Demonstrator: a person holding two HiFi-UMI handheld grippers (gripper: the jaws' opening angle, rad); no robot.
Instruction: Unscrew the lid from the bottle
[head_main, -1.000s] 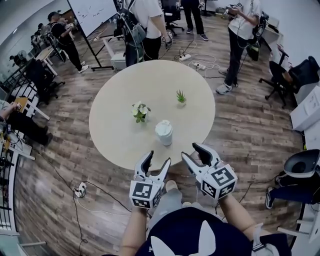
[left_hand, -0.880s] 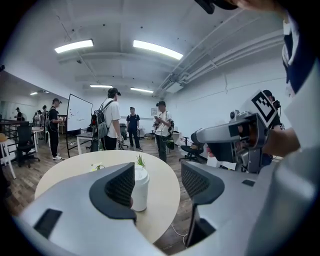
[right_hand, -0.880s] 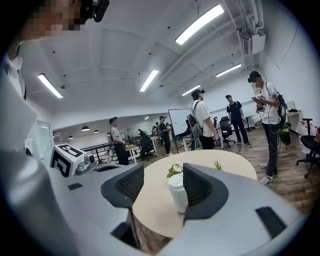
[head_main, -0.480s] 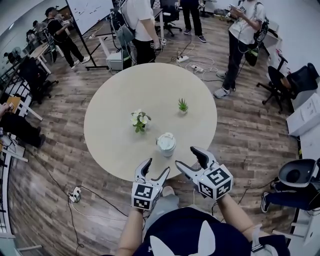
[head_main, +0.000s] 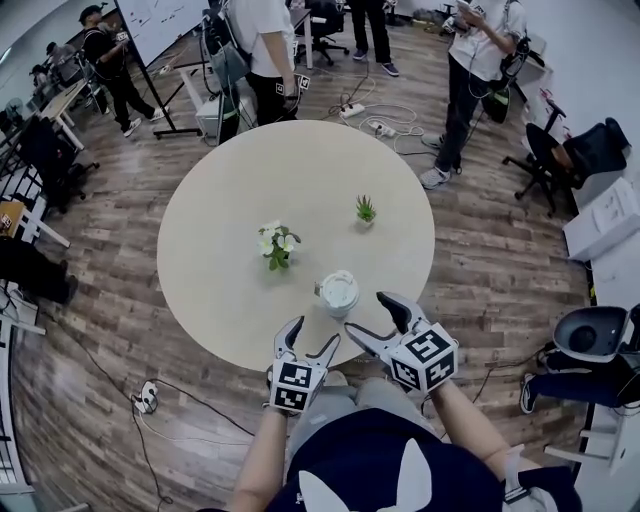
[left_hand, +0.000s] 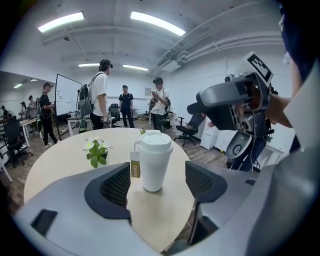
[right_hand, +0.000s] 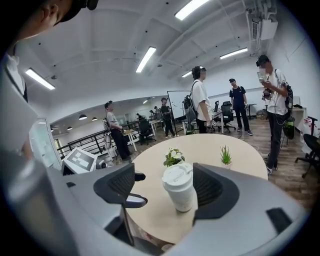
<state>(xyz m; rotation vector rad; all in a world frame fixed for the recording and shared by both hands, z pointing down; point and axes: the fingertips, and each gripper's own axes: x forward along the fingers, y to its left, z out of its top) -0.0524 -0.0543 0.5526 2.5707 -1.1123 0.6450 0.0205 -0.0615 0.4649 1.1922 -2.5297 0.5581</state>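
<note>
Nothing unscrewed yet.
My left gripper (head_main: 312, 335) and right gripper (head_main: 372, 315) are opening empty jaws near the bottle (head_main: 338, 298); its lid (left_hand: 155, 140) is on.

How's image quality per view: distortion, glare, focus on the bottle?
Head view: strong fisheye, floor planks curve near the edges; even light, no glare; bottle small but sharp. Left gripper view: dark vignetted corners, ceiling strip lights blown out, bottle crisp. Right gripper view: same vignette, ceiling strip lights bright, bottle in focus.

White bottle (head_main: 338, 294), pale beige table (head_main: 300, 170), brown wood-plank floor (head_main: 105, 335).
</note>
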